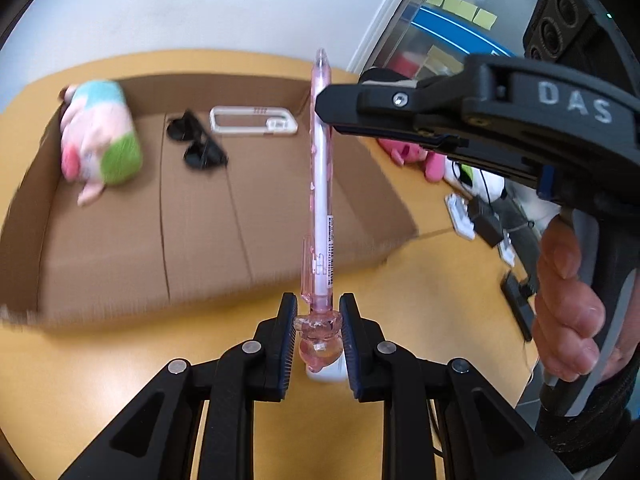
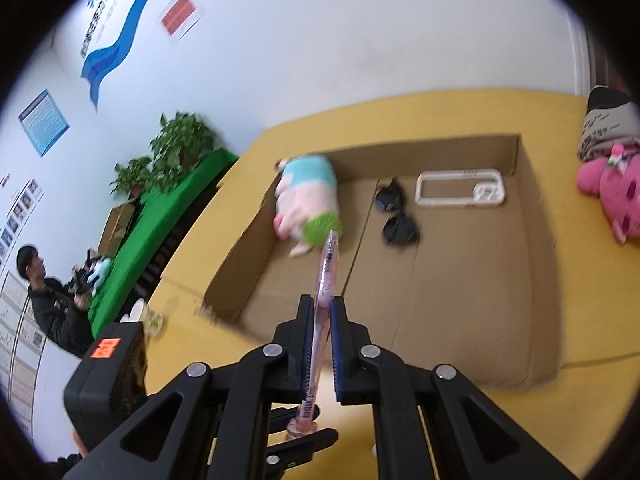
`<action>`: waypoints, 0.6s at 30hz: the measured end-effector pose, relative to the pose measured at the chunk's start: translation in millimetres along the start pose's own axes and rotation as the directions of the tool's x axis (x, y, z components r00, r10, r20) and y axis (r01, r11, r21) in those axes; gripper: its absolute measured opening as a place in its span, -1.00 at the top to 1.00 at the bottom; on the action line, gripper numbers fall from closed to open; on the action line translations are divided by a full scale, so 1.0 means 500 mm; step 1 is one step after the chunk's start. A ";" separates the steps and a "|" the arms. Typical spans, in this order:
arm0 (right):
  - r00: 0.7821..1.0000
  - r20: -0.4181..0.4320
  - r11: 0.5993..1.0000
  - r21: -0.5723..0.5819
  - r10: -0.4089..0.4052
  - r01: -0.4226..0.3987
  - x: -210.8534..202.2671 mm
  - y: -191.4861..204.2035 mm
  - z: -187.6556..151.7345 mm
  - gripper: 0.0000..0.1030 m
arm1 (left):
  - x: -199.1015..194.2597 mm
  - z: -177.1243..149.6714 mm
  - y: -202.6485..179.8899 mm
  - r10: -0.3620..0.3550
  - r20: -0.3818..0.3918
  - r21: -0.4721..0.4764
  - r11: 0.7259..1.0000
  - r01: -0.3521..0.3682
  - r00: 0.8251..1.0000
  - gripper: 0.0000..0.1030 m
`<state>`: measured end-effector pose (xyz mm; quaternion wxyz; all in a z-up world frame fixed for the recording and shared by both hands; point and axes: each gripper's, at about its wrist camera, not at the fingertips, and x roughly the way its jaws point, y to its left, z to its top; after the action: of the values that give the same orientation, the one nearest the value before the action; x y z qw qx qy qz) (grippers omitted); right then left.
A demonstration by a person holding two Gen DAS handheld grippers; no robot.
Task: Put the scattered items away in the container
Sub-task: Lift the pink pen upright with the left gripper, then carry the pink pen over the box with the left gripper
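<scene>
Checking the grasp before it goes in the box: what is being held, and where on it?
A pink pen: the left gripper clamps its knobbed end, the right gripper pinches the barrel farther along.

Black jaws, blue pads, silver rivets

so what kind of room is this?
Likely an office or lab, not a home: printed posters and a blue wall graphic, sticky notes on a cabinet, and a potted plant beside a green-topped table.
</scene>
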<state>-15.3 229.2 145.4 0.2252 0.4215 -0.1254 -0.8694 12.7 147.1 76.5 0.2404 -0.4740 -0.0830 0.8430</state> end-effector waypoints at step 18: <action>1.000 0.015 0.986 0.166 0.026 -0.029 0.019 -0.185 0.095 -0.38 | 0.116 0.140 -0.002 -0.053 -0.081 -0.011 0.999 0.052 0.995 0.60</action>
<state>-84.2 306.0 130.6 0.2003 0.4315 -0.2048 -0.8554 -71.1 182.4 70.4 0.2633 -0.5065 -0.0895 0.8162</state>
